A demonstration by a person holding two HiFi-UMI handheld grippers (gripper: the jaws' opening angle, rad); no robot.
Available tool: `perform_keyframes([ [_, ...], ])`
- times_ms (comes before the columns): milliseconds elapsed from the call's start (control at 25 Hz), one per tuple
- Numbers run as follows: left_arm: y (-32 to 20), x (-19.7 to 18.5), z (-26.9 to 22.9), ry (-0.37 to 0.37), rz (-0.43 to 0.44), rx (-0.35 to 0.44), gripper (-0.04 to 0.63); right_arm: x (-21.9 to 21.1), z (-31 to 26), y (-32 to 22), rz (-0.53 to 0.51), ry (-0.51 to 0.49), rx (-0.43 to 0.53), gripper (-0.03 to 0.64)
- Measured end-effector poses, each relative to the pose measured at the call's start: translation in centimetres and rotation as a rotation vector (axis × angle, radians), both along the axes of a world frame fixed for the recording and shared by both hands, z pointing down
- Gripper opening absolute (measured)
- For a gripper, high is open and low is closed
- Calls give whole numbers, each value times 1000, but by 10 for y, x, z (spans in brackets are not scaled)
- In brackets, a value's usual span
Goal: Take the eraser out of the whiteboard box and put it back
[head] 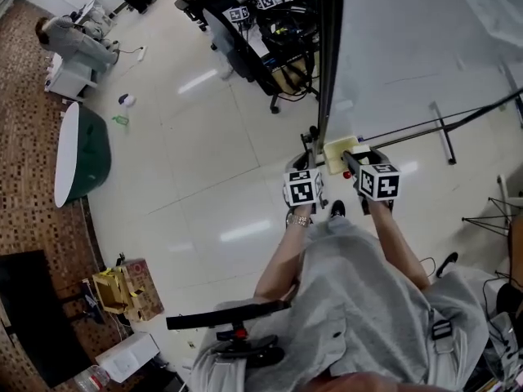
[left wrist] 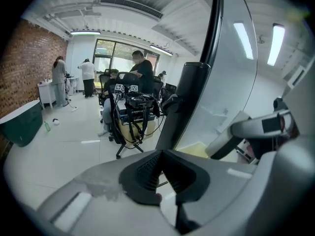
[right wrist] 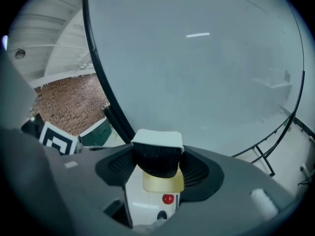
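Eraser in view: we saw the white-backed, black-felt block eraser [right wrist: 157, 154] clamped between the jaws of the right gripper [right wrist: 158, 161]. It was poised right over the pale yellow whiteboard box [right wrist: 164, 182], though we could not tell whether it touched. Just beside it, the left gripper [left wrist: 161, 154] had its jaws together on nothing, near the black-framed whiteboard [right wrist: 197, 58].

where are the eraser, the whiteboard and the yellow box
eraser [right wrist: 156, 157]: right gripper view, on its black felt face
whiteboard [right wrist: 197, 58]: right gripper view, on its bare grey surface
yellow box [right wrist: 164, 182]: right gripper view, on its yellow part below the eraser
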State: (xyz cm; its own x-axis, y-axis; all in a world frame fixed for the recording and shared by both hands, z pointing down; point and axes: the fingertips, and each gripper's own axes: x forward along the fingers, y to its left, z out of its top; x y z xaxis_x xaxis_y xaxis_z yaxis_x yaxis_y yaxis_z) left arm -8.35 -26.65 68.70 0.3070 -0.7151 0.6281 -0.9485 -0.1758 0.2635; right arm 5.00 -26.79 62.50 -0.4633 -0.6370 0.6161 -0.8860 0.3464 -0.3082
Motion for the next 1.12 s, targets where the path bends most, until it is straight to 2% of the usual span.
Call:
perform_keyframes([
  [160,1,4,-3,5,22,7,3,-5,-13,-18,1,9,60,275],
  [480,7,-10,-1,-1,2,7,3,-11,52,-30,-2,124,7,275],
  [800,17,-32,3,-20,-13,-6,3,-19,113,-35,-22,222,-89,281],
  [920,19,-36,-2,-2,-5,7,3,-21,115,-34,-4,221,-93,282],
  [1040,24,-38,-4,6,8,12,3,-30,107,-25,0,162,-114,290],
  [1120,27,-34,-5,16,24,16,3,-19,96,-23,48,180,-79,289],
])
